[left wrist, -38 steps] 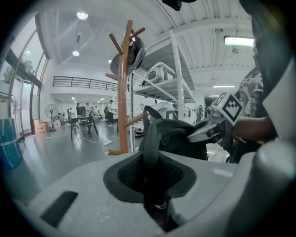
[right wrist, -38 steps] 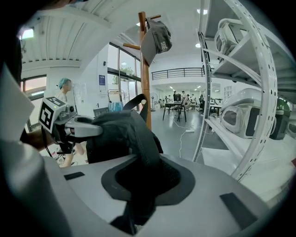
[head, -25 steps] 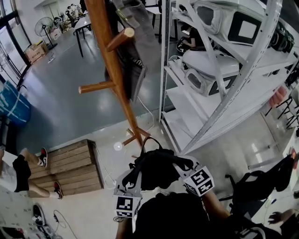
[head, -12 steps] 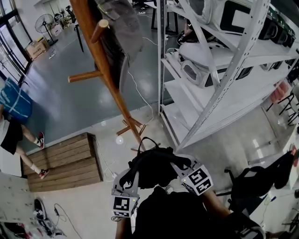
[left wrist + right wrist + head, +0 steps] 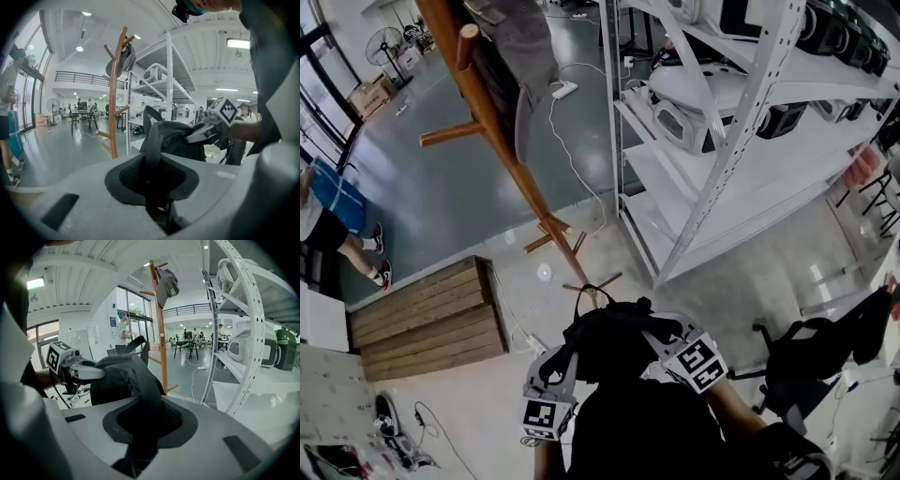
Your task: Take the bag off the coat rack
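Compared with a second ago the coat rack sits farther up-left, well apart from the bag, whose straps the left gripper and right gripper hold with clenched fingers; removal looks done.

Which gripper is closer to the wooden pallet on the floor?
Left. The left gripper, shut on a strap of the black bag, is on the side toward the wooden pallet; the right gripper holds another strap, farther off, toward the white shelving.
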`<state>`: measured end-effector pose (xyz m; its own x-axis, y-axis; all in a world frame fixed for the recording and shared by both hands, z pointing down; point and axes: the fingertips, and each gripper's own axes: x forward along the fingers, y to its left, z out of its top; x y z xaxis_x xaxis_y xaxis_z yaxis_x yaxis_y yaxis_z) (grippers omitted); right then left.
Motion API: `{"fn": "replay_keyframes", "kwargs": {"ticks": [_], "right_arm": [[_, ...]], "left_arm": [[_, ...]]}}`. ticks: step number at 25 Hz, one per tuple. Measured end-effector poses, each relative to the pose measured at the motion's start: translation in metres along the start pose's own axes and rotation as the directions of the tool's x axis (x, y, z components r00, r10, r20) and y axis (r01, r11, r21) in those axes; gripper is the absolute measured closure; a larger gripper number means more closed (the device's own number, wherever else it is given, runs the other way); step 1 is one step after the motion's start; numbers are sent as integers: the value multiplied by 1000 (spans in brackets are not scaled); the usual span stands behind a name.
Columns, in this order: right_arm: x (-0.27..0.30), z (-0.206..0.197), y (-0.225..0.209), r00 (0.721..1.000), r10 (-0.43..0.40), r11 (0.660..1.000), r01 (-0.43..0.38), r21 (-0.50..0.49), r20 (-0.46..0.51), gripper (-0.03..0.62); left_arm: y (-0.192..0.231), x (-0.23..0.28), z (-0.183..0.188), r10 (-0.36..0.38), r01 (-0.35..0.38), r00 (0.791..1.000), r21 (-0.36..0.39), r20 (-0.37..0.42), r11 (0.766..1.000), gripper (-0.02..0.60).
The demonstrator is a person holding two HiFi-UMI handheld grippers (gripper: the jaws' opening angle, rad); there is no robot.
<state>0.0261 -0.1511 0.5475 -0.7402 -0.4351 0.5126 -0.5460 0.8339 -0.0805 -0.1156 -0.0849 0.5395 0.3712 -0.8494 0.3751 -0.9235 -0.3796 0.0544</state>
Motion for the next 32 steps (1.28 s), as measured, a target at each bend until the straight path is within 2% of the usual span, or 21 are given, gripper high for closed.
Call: {"fn": "replay_keyframes", "kwargs": {"ticks": [14, 24, 32], "right_arm": [[-5, -23, 19, 999, 30, 999, -30, 19, -28, 523], [-2, -20, 15, 999, 25, 1000, -24, 15, -28, 523], [1, -19, 12, 999, 22, 999, -21, 24, -27, 523]], "left_arm": [[-9, -13, -22, -30, 30, 999, -1, -20, 1000, 506], [-6, -7, -19, -37, 37, 999, 11, -3, 999, 506], [-4, -5, -18, -33, 33, 999, -6, -21, 999, 506]]}}
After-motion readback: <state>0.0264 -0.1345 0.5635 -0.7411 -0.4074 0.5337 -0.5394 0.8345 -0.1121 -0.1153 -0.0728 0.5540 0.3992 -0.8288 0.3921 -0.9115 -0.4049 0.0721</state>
